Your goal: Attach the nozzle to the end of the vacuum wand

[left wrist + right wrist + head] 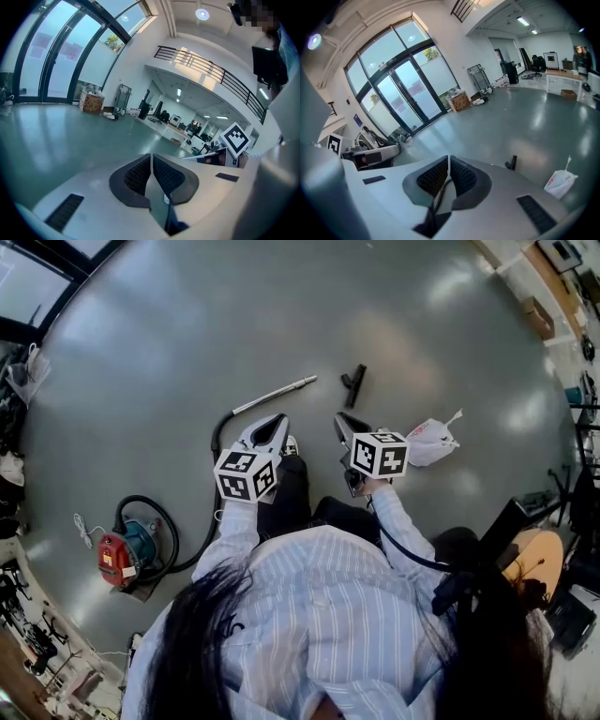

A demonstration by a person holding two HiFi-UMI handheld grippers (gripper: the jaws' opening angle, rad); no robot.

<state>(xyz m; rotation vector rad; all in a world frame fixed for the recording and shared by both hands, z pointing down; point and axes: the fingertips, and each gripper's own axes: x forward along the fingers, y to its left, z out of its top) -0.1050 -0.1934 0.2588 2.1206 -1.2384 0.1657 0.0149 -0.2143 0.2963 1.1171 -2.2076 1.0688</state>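
Nozzle (353, 382) and vacuum wand (274, 395) both lie loose on the open middle of the floor (187, 324), well away from its glazed edge. They are near each other but apart. The wand's free metal end points roughly toward the nozzle, which should make it easy to join them where they lie. The wand's other end runs into the black hose (217, 442), which curls back to the red-and-teal vacuum cleaner (127, 554) on your left. A white plastic bag (431, 442) sits on the floor just beyond your right gripper (339, 418), clear of both parts.

You hold your left gripper (278, 421) near the wand's hose end and the right one short of the nozzle, probably so each can take its own piece. Both have their jaws closed together with nothing between them, so neither part is in hand yet. You'll have to part the jaws before either grasp.
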